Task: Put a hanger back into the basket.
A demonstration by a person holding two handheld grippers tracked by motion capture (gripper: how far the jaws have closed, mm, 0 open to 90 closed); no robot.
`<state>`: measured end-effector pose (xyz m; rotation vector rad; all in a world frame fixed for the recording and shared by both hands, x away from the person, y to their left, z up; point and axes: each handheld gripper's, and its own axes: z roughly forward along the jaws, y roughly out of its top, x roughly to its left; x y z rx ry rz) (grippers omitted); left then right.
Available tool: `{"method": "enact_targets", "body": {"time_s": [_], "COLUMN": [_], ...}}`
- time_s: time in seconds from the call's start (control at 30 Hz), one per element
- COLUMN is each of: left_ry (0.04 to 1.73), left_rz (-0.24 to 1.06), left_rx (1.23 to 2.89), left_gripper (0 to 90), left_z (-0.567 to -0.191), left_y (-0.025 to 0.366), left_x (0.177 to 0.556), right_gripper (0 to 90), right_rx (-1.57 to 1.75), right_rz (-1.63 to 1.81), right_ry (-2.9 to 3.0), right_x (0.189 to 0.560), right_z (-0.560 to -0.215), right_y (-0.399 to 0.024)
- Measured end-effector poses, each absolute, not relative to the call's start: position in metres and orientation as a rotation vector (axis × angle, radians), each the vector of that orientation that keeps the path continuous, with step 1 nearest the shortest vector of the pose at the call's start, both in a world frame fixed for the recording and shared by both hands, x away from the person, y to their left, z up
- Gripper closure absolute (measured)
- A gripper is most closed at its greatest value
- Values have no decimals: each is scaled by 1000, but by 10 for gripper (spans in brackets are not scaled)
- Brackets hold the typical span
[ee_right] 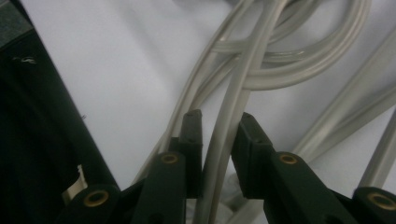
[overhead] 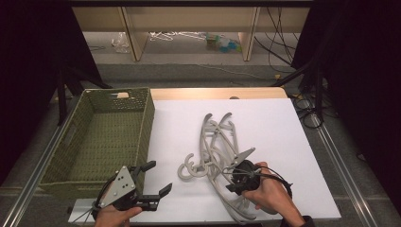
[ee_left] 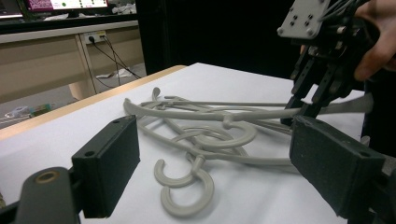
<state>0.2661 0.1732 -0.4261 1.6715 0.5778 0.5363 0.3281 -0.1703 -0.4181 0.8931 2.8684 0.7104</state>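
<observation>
Your right gripper [ee_right: 218, 140] clenches one arm of the tangled pale grey plastic hangers [overhead: 215, 146]; your left gripper [overhead: 153, 179] waits released; next lift carefully toward the green woven basket [overhead: 94, 137]

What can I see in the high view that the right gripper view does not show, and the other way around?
High view alone: the green woven basket at the table's left, the left gripper with jaws apart near it, and the whole tangle of grey hangers. Right gripper view alone: the right gripper has its jaws on both sides of one hanger bar, nearly closed on it. Shared: the grey hangers and the white table top.
</observation>
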Motion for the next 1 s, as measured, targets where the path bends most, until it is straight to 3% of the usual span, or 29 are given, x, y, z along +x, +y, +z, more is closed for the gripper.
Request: {"method": "enact_targets", "body": {"time_s": [0.4, 0.63, 1.0], "left_ry": [565, 559, 333], "left_rz": [595, 622, 626], "left_rx": [1744, 1792, 1989], "left_gripper": [165, 221, 294], "left_z": [-428, -430, -444], "left_y": [162, 150, 114], "left_x": [267, 270, 288], "right_gripper": [814, 814, 814], "right_rx": [748, 630, 483], "right_rz": [741, 817, 853], "right_ry": [2876, 2925, 2997], "right_x": [328, 316, 308], "right_z": [-397, -389, -387], "right_y": [-200, -204, -197]}}
